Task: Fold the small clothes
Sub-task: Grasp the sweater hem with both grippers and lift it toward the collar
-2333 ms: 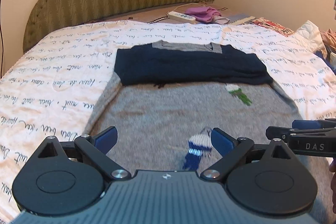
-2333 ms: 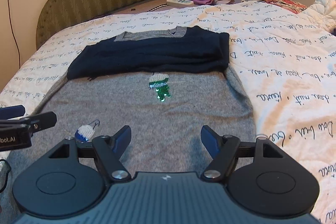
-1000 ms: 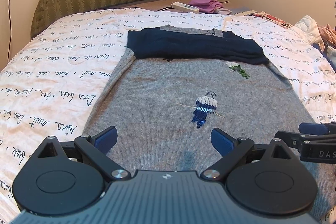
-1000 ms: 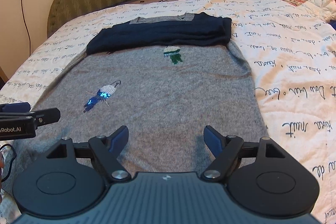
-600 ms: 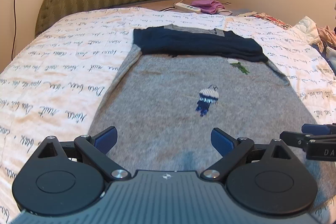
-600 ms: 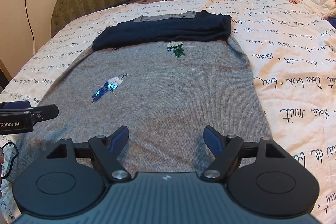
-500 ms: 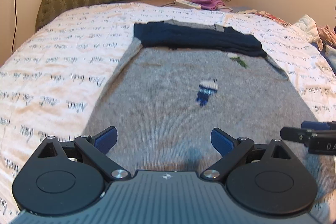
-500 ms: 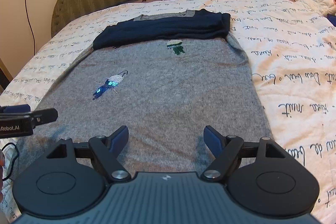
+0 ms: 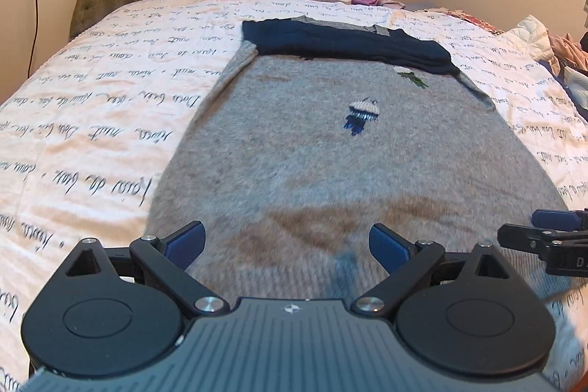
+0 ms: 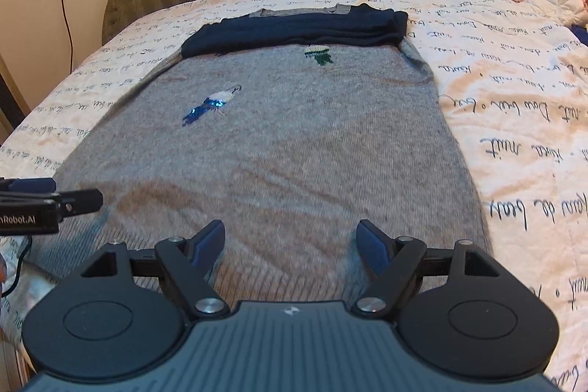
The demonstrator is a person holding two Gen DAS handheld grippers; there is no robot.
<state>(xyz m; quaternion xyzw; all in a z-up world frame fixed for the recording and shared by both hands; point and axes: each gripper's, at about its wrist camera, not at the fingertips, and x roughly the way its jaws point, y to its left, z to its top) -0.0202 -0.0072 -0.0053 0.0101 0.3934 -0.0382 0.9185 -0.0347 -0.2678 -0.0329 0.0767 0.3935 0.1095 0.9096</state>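
While one sweater (image 9: 330, 164) lies flat, left gripper (image 9: 286, 245) and right gripper (image 10: 290, 243) gape, holding nothing.

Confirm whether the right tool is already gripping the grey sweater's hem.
No: the right tool stands open above the grey sweater, with no fabric pinched.
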